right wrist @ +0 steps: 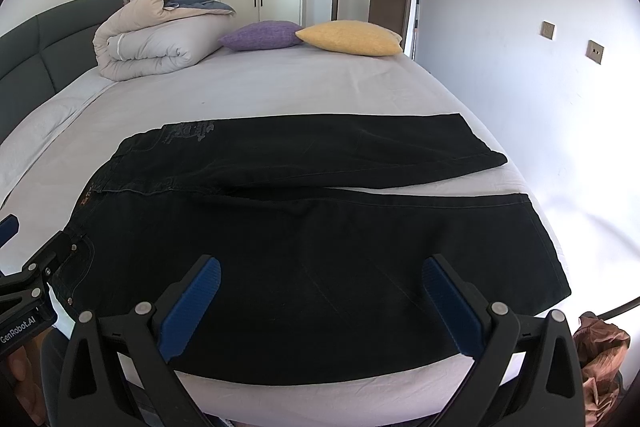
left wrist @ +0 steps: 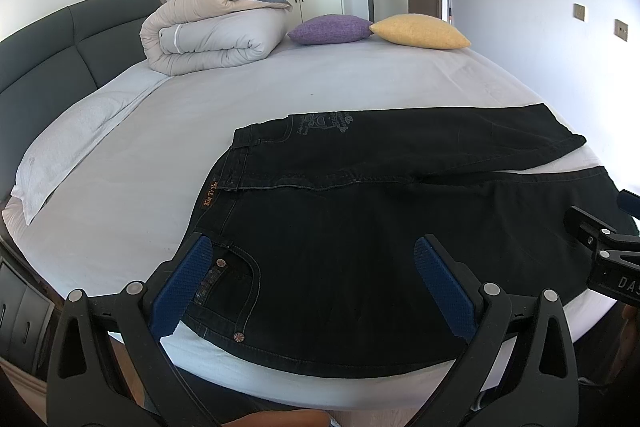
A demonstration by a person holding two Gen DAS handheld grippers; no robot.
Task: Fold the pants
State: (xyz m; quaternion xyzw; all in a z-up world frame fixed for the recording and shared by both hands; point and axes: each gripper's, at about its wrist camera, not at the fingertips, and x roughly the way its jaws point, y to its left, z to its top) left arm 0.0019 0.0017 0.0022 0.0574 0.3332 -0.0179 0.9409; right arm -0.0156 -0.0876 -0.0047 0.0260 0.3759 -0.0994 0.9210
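Black jeans (left wrist: 380, 211) lie spread flat on the white bed (left wrist: 280, 87), waistband to the left, both legs running right with a gap between the hems. They also show in the right wrist view (right wrist: 320, 227). My left gripper (left wrist: 316, 255) is open and empty, its blue pads over the near hip and front pocket. My right gripper (right wrist: 322, 275) is open and empty over the near leg, left of its hem. Each gripper appears at the edge of the other's view: the right one (left wrist: 604, 251), the left one (right wrist: 32, 267).
A rolled duvet (left wrist: 212, 27), a purple cushion (left wrist: 328, 29) and a yellow cushion (left wrist: 420, 31) lie at the far side of the bed. A grey headboard (left wrist: 48, 51) is left, a pillow (left wrist: 68, 139) below it. A wall stands close on the right (right wrist: 520, 67).
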